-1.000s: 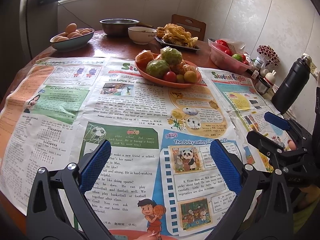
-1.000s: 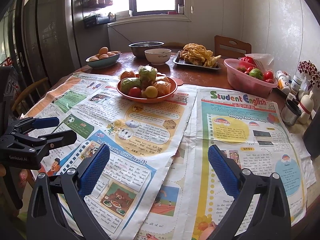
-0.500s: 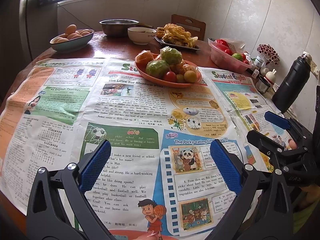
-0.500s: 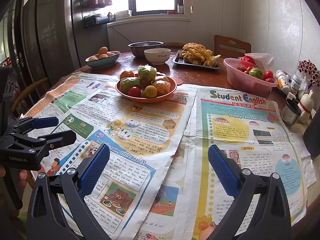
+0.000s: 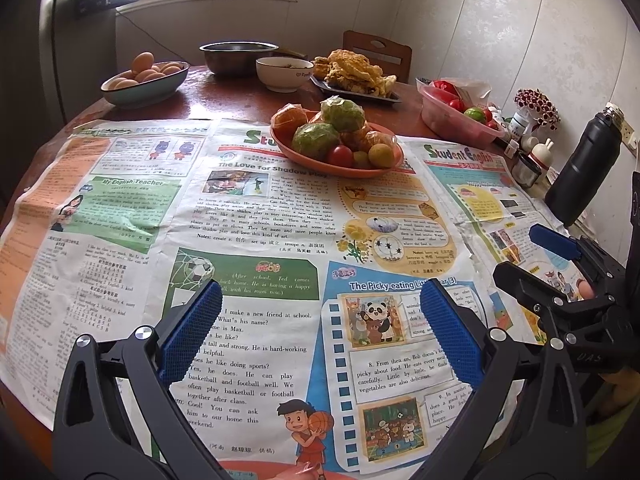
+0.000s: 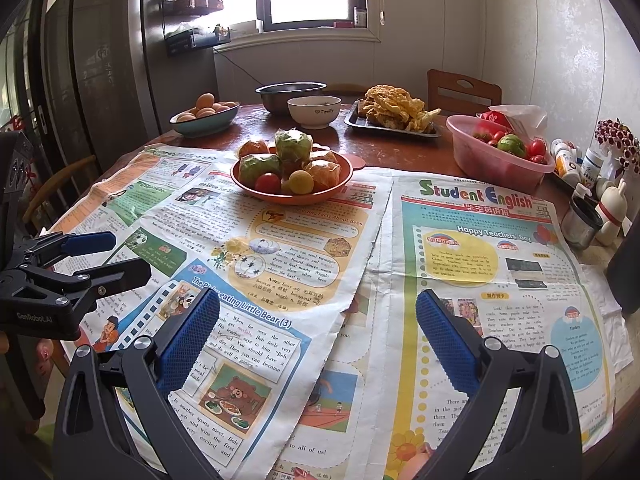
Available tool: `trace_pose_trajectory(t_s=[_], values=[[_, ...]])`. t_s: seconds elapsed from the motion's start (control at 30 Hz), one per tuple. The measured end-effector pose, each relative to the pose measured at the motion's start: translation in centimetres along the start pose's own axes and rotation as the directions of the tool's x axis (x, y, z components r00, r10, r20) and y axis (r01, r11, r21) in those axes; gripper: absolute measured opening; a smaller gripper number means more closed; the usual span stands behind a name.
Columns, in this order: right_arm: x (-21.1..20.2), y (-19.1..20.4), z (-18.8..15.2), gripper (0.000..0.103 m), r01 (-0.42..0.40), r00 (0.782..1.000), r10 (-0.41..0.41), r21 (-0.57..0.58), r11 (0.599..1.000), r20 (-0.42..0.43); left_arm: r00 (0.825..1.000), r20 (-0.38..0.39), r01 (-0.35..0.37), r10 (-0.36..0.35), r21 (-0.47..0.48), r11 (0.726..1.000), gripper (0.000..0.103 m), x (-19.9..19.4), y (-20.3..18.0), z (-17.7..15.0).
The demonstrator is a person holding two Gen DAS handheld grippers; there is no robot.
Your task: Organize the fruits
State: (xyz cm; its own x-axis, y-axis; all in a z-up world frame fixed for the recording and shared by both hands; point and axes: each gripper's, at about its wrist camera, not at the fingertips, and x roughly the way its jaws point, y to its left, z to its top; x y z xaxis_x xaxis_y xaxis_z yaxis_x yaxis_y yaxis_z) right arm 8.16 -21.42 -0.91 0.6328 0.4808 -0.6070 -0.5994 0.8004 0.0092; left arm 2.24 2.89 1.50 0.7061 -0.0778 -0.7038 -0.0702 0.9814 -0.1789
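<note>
Presently both tongs, left gripper (image 5: 320, 332) and right gripper (image 6: 316, 336), wide open and empty, low over newspaper (image 6: 480, 280), aimed twelve o'clock toward heaped fruit bowl (image 6: 292, 198), likely ready for either reach or rest.

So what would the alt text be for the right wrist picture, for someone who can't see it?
An open right gripper with blue pads hovers over newspapers covering a round table, facing an orange bowl of fruit. Behind sit a pink basin, eggs and fried food; the left gripper shows at left.
</note>
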Motion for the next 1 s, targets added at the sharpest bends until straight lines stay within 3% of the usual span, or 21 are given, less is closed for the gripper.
trace_pose_trajectory(t_s=[1.0], values=[[0.08,-0.30,-0.09,0.099,0.011,1.000,-0.011,0.008,1.000,-0.006,1.000,-0.002,0.009,-0.009,0.007,1.000,0.093,0.14,-0.11,-0.14]])
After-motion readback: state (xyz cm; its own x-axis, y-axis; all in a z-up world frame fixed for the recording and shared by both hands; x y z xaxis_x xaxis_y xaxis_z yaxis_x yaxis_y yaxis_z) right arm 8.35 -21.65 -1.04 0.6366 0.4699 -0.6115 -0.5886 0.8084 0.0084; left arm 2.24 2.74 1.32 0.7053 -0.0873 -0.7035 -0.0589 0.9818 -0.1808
